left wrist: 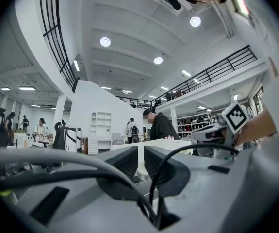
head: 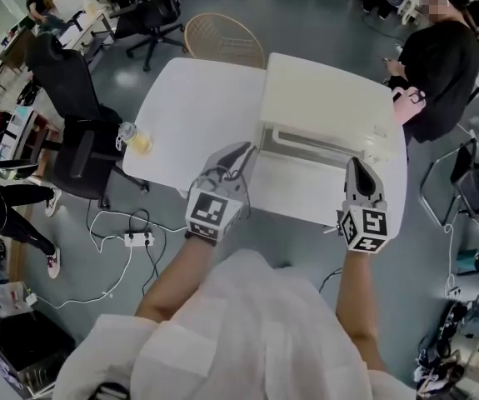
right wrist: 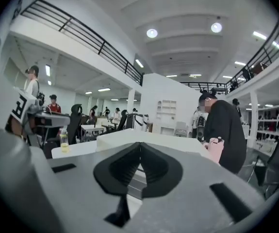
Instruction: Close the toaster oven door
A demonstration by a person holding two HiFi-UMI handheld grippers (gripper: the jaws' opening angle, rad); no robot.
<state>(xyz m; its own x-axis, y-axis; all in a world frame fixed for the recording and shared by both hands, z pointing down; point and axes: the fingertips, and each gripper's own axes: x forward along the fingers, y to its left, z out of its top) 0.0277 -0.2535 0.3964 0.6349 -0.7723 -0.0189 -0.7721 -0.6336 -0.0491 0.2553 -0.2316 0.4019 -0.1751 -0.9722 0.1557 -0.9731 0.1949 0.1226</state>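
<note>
Jaws pressed together on right gripper [head: 357,168], slightly spread on left gripper [head: 241,153]; toaster oven door [head: 326,147] looks rigid, light; its handle [head: 310,137] suits holding.

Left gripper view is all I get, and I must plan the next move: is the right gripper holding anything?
Observer: No, the right gripper is shut on nothing, its jaws together.
Operator: Where is it relative to the oven?
Observer: In the head view it hovers by the toaster oven's front right corner, above the table's near edge.
</note>
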